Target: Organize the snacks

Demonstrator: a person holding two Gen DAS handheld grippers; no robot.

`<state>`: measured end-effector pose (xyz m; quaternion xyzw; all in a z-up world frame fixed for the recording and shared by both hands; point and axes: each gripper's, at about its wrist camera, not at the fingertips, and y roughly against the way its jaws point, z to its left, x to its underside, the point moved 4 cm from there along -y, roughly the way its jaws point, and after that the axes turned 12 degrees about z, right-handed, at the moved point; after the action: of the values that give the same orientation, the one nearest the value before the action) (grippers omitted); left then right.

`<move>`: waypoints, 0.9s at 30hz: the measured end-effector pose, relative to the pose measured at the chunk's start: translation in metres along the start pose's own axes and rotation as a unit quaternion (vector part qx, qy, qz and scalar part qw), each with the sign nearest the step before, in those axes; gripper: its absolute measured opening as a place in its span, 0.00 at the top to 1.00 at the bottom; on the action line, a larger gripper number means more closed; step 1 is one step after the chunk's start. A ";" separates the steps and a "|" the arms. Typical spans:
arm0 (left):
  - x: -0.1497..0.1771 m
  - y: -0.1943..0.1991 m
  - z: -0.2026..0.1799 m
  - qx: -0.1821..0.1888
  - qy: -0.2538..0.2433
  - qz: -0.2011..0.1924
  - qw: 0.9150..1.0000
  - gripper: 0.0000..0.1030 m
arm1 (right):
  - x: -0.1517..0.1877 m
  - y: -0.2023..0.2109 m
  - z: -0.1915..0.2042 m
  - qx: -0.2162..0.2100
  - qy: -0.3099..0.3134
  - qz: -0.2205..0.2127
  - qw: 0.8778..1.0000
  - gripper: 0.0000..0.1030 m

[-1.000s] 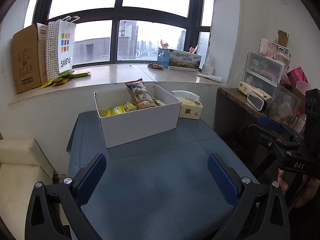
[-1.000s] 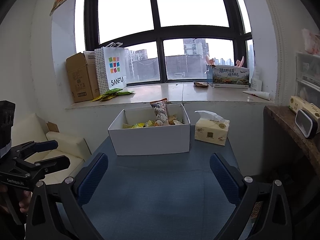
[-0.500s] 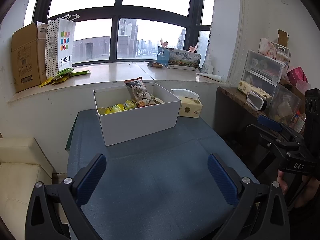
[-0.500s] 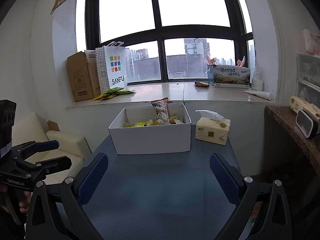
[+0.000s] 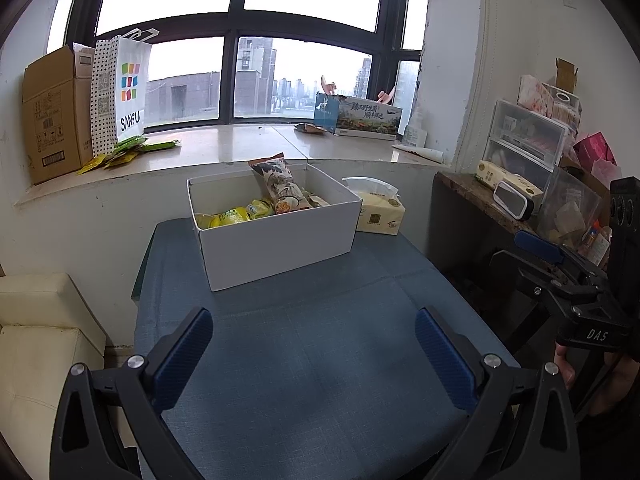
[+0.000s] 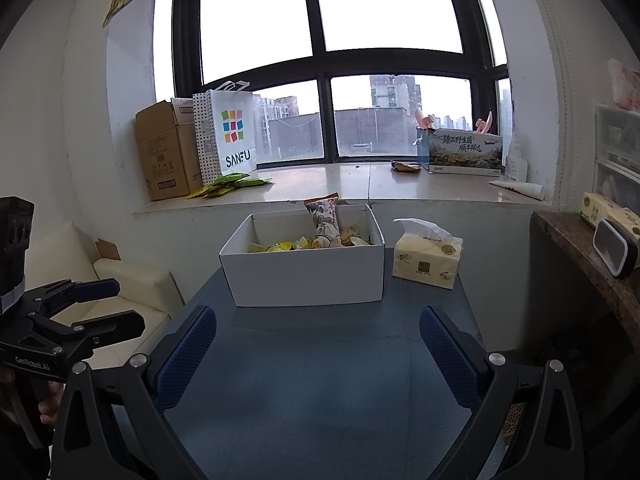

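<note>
Above blue table [image 5: 320, 360], left tool [image 5: 314, 344] and right tool [image 6: 318, 342] level, wide open, empty, facing snack box [image 6: 304, 276].

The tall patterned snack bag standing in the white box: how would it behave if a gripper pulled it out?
The patterned snack bag looks like crinkly film, so probably light and crushable. It leans on other snacks in the white box, so likely flops once released. Its glossy surface may slip.

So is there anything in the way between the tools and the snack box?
Nothing visible. Only bare blue tablecloth lies between the open right tool or left tool and the white snack box. The tissue pack sits beside the box, off the path.
</note>
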<state>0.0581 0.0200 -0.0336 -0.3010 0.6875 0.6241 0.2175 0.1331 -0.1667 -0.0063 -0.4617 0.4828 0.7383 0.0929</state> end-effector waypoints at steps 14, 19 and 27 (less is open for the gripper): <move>0.000 0.000 0.000 -0.003 -0.001 0.002 1.000 0.00 | 0.001 0.001 0.001 -0.001 0.002 0.000 1.000 0.00; 0.000 0.001 0.000 -0.004 -0.003 0.002 1.000 0.00 | 0.001 0.002 0.001 -0.002 0.004 0.001 1.000 0.00; 0.001 0.001 -0.001 -0.004 -0.002 0.002 1.000 0.00 | 0.000 0.002 0.002 -0.002 0.006 0.002 1.000 0.00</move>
<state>0.0568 0.0193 -0.0338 -0.2991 0.6852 0.6280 0.2160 0.1311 -0.1662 -0.0047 -0.4658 0.4823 0.7367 0.0875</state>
